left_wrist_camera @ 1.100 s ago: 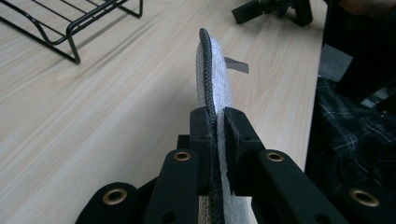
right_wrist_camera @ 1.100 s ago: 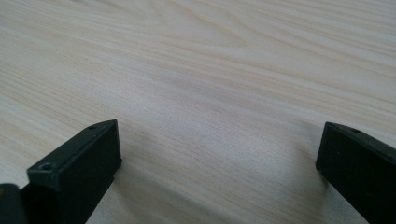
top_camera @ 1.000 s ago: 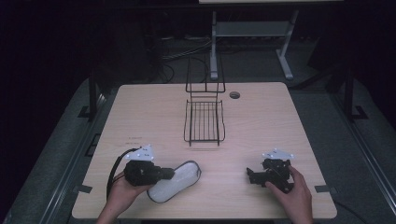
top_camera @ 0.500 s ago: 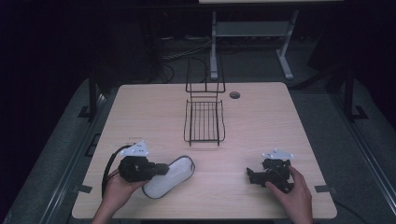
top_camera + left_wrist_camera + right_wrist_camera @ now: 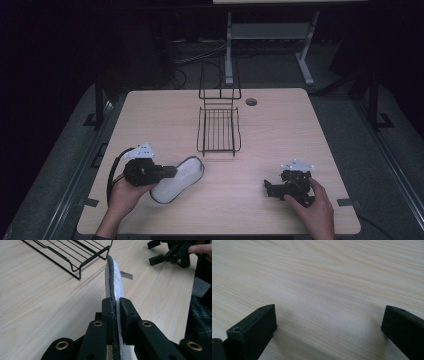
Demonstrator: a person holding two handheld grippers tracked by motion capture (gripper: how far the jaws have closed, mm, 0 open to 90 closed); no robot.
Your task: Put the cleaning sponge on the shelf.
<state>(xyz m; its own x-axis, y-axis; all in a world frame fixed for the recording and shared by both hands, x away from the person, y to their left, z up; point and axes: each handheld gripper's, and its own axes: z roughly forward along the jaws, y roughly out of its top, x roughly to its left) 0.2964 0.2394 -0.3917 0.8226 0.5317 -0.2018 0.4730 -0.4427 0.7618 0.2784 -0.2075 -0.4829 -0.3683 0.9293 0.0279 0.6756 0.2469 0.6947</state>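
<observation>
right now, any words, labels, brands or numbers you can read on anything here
None can be read.
The small grey tab beside the pale insole, clamped in the left gripper, looks blank.
The wire rack, table and right gripper carry no visible text.

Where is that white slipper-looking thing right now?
The white slipper is at the near left of the table in the high view, clamped at its dark-edged rim by the left gripper, just in front of the black wire rack.
</observation>
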